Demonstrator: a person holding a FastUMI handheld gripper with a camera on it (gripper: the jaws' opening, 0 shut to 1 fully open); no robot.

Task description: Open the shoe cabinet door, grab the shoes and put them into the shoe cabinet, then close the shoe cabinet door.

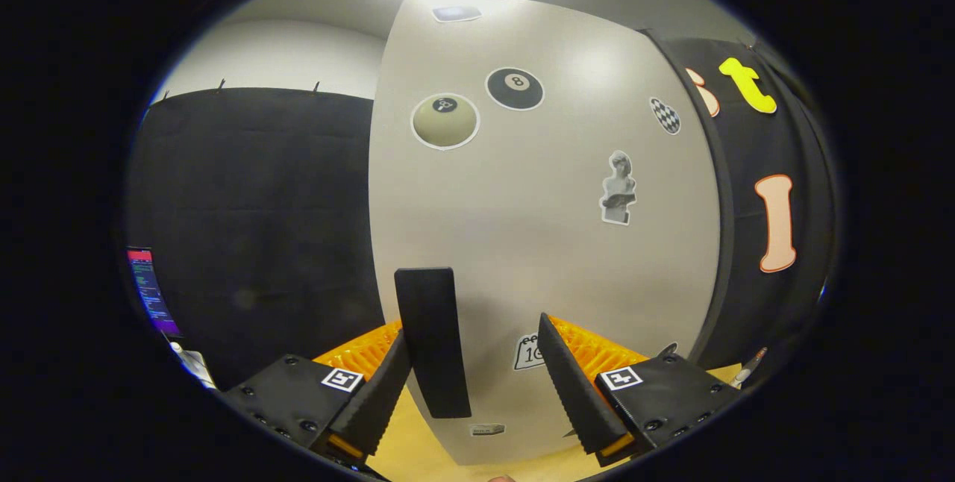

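- The shoe cabinet door (537, 243) is taking up the whole middle of the frame, a big pale grey-white panel bulging from the top centre down to the bottom centre. It's looking smooth and a bit glossy, with ceiling light glaring off the top.
- Black booth cloth (254, 228) is hanging to the left of the door, and there's more of it on the right edge.
- A wooden floor (406, 437) is showing at the bottom, under the door's lower edge.
- The door's handle (433, 340), a dark upright bar, is sitting on the lower left part of the door. It's lying between the two fingers, way closer to the left one, looking like it's touching or just overlapping it. The right finger is sitting well off it.
- The gripper (477, 366) is pointing straight at the door with its fingers spread apart, not clamping anything.
- Stickers are scattered over the door: a cream ball sticker (445, 121) and an 8-ball sticker (515, 88) in the upper part, a statue sticker (618, 188) right of centre, and a small checkered sticker (665, 115) at upper right.
- A lit screen (151, 289) is peeking in at the far left.
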